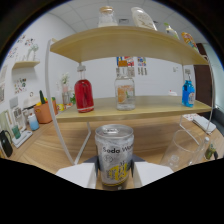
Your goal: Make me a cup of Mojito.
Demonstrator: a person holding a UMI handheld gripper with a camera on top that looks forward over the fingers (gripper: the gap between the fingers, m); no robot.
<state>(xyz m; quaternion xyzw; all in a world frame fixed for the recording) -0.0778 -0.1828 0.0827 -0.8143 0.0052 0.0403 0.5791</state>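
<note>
On the far left a terracotta pot (44, 112) with a plant sat on the wooden counter (45, 150), out of the working area and apparently only decoration. On the lower shelf (105, 111) of the wooden rack stood a rounded bottle of red liquid (83, 94), about two-thirds full, and beside it a clear bottle (125, 90) with an orange-tinted label, its contents hard to read; they were probably lined up there as mixers within easy reach. In the middle, nearest the camera, the soda water can (114, 156) stood upright between the fingers of the gripper (115, 175), which looked closed on its sides, most likely so it could be carried to the glass; its top appeared unopened. Just to the right, an empty clear glass (181, 149) waited on the counter. A blue bottle (188, 93) stood at the right end of the shelf.
</note>
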